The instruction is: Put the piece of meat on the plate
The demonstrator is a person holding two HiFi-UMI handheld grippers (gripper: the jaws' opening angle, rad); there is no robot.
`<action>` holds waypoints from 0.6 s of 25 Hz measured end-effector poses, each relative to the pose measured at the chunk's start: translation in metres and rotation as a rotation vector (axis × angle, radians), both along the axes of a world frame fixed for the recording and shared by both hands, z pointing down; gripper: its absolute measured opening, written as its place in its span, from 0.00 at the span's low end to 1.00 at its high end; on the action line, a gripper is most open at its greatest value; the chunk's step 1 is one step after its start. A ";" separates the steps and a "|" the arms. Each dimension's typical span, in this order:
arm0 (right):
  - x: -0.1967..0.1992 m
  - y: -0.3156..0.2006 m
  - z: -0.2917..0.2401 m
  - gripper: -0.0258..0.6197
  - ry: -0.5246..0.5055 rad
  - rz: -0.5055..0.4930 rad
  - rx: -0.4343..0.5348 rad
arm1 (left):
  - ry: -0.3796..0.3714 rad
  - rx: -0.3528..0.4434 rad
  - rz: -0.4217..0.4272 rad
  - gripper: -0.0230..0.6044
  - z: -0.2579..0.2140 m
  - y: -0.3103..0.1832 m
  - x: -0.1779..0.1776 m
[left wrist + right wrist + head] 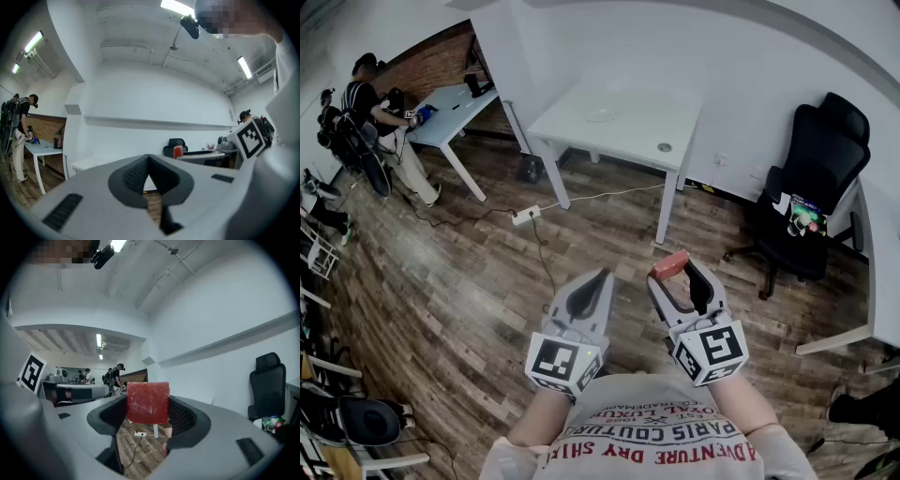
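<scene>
A red, square-cut piece of meat (pixel 670 264) sits between the tips of my right gripper (pixel 675 269), which is shut on it and held level in front of my chest. In the right gripper view the meat (pixel 148 402) fills the gap between the jaws. My left gripper (pixel 601 276) hangs just to the left with its jaws closed tip to tip and nothing in them. A pale plate (pixel 602 115) lies on the white table (pixel 581 127) ahead, well beyond both grippers. From the left gripper view the meat (pixel 178 151) shows small at the right.
A black office chair (pixel 811 192) stands to the right of the table. A power strip (pixel 526 215) and cables lie on the wooden floor. A person (pixel 375 112) works at another white desk (pixel 450 108) at far left. A second desk edge (pixel 877 272) is at right.
</scene>
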State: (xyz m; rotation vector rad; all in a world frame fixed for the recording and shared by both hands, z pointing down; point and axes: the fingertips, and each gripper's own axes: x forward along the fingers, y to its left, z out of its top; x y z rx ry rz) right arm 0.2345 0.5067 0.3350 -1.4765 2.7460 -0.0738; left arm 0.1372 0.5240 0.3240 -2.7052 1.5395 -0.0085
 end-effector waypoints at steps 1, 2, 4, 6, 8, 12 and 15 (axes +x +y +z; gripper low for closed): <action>0.000 0.000 0.000 0.48 0.001 0.002 -0.004 | -0.001 -0.002 0.003 0.04 0.000 0.000 0.000; -0.001 -0.001 0.000 0.48 0.001 0.004 -0.007 | -0.002 -0.005 0.005 0.04 0.000 0.000 -0.001; -0.002 -0.001 0.001 0.48 0.004 0.007 -0.014 | -0.001 -0.009 0.010 0.04 0.000 -0.001 -0.001; -0.001 -0.003 0.002 0.48 0.005 0.013 -0.019 | 0.003 -0.013 0.012 0.04 0.001 -0.003 -0.002; 0.001 -0.005 0.002 0.48 -0.007 0.020 -0.024 | 0.007 -0.018 0.012 0.04 0.002 -0.006 -0.003; 0.003 -0.011 0.004 0.48 -0.040 0.023 -0.050 | 0.022 -0.037 0.017 0.04 0.007 -0.014 -0.004; 0.003 -0.018 0.008 0.48 -0.034 0.022 -0.061 | 0.036 -0.056 0.026 0.04 0.013 -0.022 -0.004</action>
